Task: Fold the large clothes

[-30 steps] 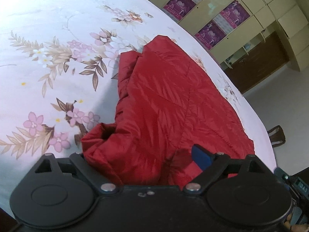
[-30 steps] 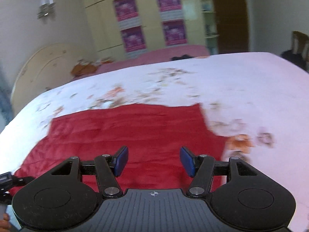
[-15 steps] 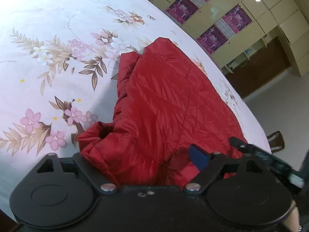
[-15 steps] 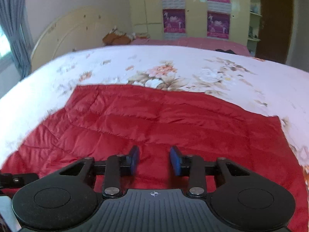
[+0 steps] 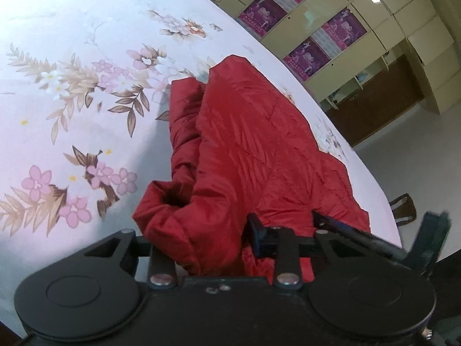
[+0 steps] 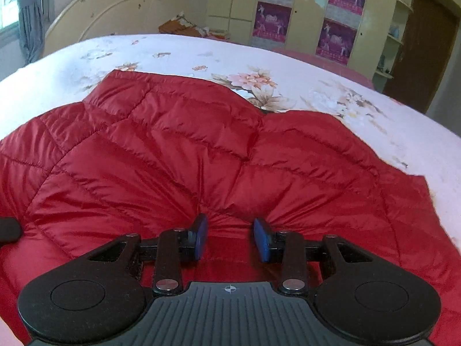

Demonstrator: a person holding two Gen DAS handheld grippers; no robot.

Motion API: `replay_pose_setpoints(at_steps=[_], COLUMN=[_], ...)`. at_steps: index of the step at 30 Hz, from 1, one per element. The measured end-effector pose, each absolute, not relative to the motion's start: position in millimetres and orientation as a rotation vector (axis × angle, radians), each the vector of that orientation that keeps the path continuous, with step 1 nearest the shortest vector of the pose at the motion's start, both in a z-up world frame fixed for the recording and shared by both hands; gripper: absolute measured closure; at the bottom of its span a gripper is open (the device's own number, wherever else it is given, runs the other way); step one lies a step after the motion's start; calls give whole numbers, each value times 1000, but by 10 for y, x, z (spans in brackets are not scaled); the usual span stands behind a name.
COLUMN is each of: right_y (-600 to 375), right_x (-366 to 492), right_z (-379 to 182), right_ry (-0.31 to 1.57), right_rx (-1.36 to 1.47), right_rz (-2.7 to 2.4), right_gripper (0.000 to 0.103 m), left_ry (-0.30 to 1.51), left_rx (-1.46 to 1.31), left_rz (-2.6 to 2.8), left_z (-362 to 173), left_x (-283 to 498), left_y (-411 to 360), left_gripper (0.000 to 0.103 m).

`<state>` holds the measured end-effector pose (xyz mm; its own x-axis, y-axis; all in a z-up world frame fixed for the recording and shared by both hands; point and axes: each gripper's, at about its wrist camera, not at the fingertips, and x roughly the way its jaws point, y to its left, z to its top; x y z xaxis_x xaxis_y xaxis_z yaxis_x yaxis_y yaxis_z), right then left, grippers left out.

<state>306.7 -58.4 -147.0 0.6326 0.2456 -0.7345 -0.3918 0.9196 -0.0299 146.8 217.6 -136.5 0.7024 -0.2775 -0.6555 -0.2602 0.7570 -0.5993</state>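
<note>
1. Bed (image 5: 72, 57) with white floral sheet, wide and flat, carrying everything; cream headboard (image 6: 115, 14) at far end in right view.
2. Red quilted jacket (image 6: 173, 158) spread on bed near its edge, shiny, stitched in diamond panels, puffy; fabric puckered in radiating creases toward the right claw.
3. Same jacket (image 5: 245, 144) in left view: folded over itself into a long heap, one layer lapped on another along the left side, rounded bundled end nearest the camera with a dark hollow in it.
4. Wardrobe (image 6: 305, 14) with purple posters behind bed; brown door to the right.
5. Left claw (image 5: 201, 242): clamped on the jacket's bundled end, cloth bulging between the fingers and hiding the left pad.
6. Right claw (image 6: 230, 239): low over jacket, blue pads (image 6: 201, 236) apart with a gap between; cloth bunched just ahead of tips, nothing pinched.
</note>
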Motion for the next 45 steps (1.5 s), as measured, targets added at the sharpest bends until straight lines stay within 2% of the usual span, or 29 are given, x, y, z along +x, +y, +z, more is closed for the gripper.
replay_pose_setpoints(at_steps=[5,10,14,22,25,30,36,41,45], right_y=[-711,-713,-691,-803,-998,-1730,-2518,-2809,-2840], right_x=[2805,2624,2679,2778,2805,2480,2022,1978,2043], right_z=[-1261,-1357,-1495,-1543,-1400,-1021,-977,-1360,-1463], right_ry=[805,827,828,840,861,795,804,877,872], right_rx=[-171,-219,-205,-89,8,73,89,177,226], right_rz=[395,438,451,485,495,417,278,222,222], right_gripper=[66,66,66,67,66,66,66,66,66], left_ry=[812,803,758,666,645,623,641,708,749], left_rx=[-724,-676,-564,-350,-286,-221,-156,-95,-5], left_rz=[-9,-9,-20,-144,-187,-268,-380,-456,-494], left_z=[-1344,-1253,-1054,-454,-260,-83,-193,-509,-807], left_x=[1465,1465,1458,1520,1577,1634,1724,1832,1846], left_y=[2167,2102,1951,1390,1094,594,-34,-540,-969], left_gripper=[72,75,80,81,81,81,81,81,81])
